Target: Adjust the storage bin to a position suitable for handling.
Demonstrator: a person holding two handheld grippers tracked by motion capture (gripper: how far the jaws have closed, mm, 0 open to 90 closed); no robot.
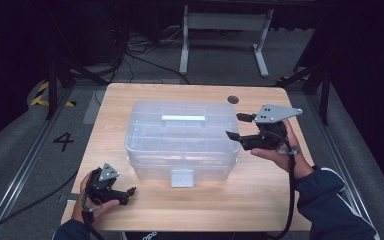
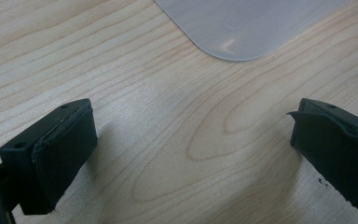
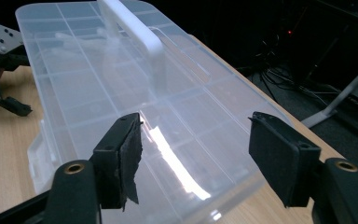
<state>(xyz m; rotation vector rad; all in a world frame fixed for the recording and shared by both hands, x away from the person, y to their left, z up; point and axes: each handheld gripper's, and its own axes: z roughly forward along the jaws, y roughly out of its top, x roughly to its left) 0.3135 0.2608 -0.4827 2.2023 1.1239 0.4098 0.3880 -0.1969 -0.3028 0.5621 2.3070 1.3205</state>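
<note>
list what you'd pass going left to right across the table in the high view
left gripper, held low at the table's near left corner → clear plastic box with its handle on top and latch in front → right gripper, open, at the box's right end → small dark round hole sits farther back

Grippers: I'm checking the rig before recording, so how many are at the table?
2. The left gripper is at the table's near left corner; the right gripper is beside the clear box's right end. Both open.
</note>
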